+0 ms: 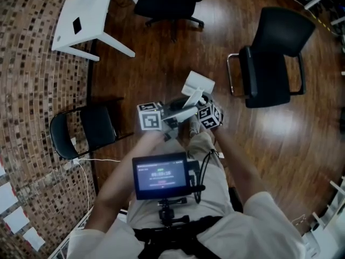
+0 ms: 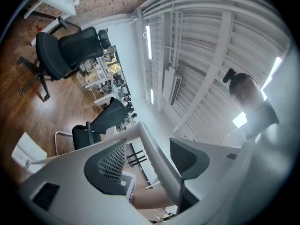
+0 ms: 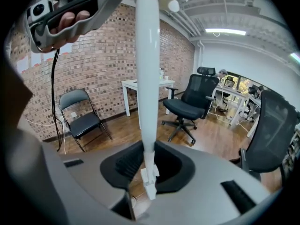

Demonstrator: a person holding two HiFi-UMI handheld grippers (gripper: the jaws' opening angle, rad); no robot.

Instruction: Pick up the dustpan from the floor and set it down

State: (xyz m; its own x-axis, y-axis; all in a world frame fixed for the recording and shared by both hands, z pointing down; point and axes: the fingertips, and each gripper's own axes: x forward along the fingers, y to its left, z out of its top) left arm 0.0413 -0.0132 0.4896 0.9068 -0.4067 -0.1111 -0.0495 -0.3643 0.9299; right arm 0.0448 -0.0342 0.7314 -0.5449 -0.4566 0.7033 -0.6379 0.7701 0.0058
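Observation:
A white long-handled dustpan [image 1: 198, 83] hangs above the wooden floor in front of my knees, its pan farthest from me. My right gripper [image 1: 192, 111] is shut on its handle [image 3: 146, 78]; in the right gripper view the white stick rises from between the dark pads [image 3: 126, 165]. My left gripper [image 1: 173, 114] is close beside it. In the left gripper view the handle [image 2: 157, 161] runs between the jaws, which stand apart with a gap on the ribbed pad's [image 2: 110, 163] side. A hand on the left gripper [image 3: 70, 13] shows in the right gripper view.
A black cantilever chair [image 1: 275, 58] stands to the right, and a black folding chair [image 1: 86, 128] by the brick wall to the left. Farther off are a white table [image 1: 86, 15] and a rolling office chair [image 1: 167, 1]. A small screen [image 1: 160, 176] is mounted at my chest.

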